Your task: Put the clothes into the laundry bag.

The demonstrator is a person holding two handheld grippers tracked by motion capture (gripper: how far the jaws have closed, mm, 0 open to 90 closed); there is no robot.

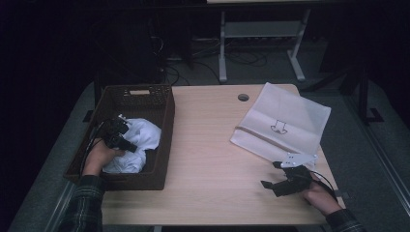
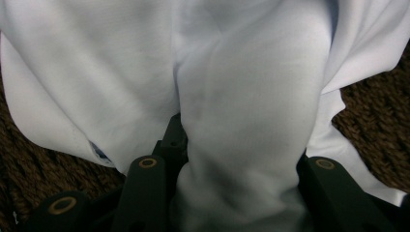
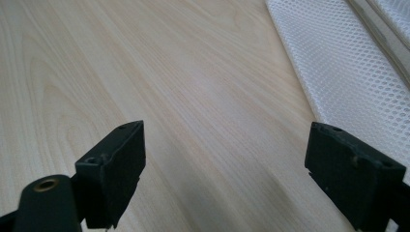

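At lower right of the high view, the right gripper [image 1: 273, 180] rests low over the table [image 1: 208, 145], jaws spread wide, holding nothing. At centre left, the left gripper [image 1: 126, 140] pinches a fold of white cloth [image 1: 142, 137] inside the wicker basket [image 1: 162, 92]; the hand [image 1: 99, 157] reaches in from below.
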